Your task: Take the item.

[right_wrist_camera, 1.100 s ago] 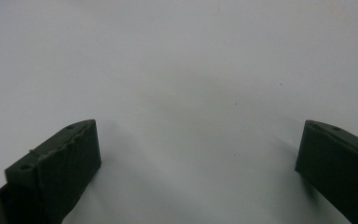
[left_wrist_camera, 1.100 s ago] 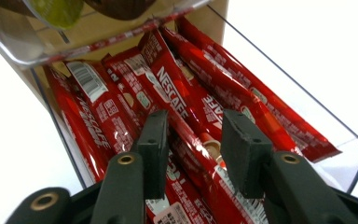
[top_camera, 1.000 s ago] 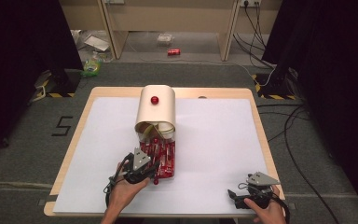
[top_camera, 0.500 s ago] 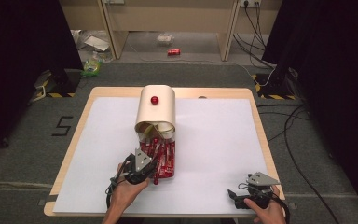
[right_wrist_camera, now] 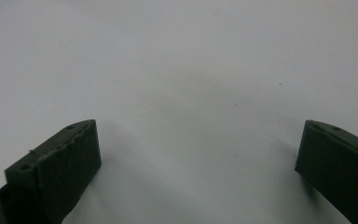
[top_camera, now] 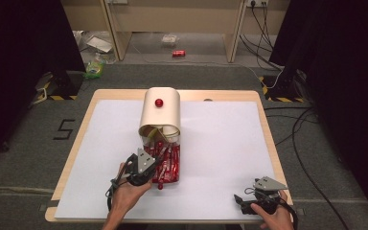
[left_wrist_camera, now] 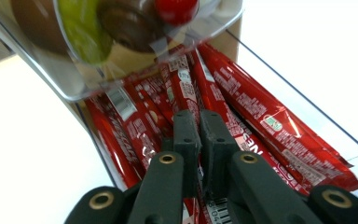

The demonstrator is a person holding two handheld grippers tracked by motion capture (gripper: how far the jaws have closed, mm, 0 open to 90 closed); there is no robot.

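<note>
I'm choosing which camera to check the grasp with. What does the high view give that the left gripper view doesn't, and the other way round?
High view: the curved top of the cream box, the white table and the right gripper at its near right corner. Left gripper view: the wrapper print, the clear tray wall, and the jaws, which have just been closing and are nearly together; whether they pinch a wrapper I cannot tell. Shared: the left gripper over the red packets.
</note>
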